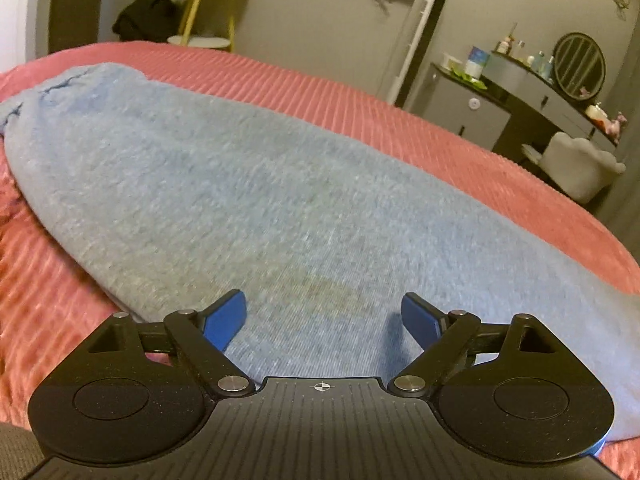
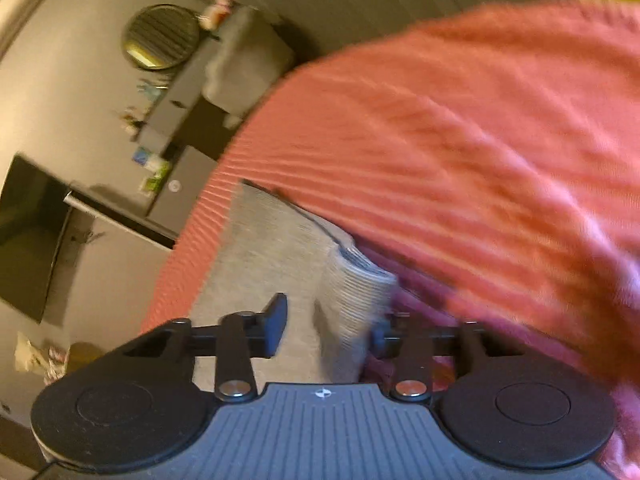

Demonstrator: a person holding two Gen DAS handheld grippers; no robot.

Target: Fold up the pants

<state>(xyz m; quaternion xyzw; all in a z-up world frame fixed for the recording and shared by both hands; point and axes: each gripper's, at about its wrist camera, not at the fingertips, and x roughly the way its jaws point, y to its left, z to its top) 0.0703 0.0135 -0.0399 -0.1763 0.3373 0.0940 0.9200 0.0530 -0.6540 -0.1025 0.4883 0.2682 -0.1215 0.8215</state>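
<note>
Hovering right over the grey pants (image 1: 224,184), left claw (image 1: 323,320), blue pads (image 1: 226,318) spread wide, nothing pinched between them. Looks like open and empty, parked above the cloth near its close end. Pants laid out long and flat on the coral ribbed bedspread (image 1: 360,92), legs seemingly stacked on top of each other already, waistband end bunched up far away at the top left. Probably flattened like that so the next fold goes lengthwise, just guessing.

Over on the other side: right claw (image 2: 329,326), half-closed, with a ribbed cuff (image 2: 356,292) standing up between the pads. Blurry though, so can't tell if it's actually pinching the cuff or just straddling it. Judging by the lifted hem, maybe picking up that end to bring it over.

Further out: grey dresser (image 1: 472,108) with bottles and a round mirror (image 1: 580,62), fluffy white stool (image 1: 580,168), yellow-legged side table (image 1: 208,8). No readable brands or writing anywhere, too soft.
</note>
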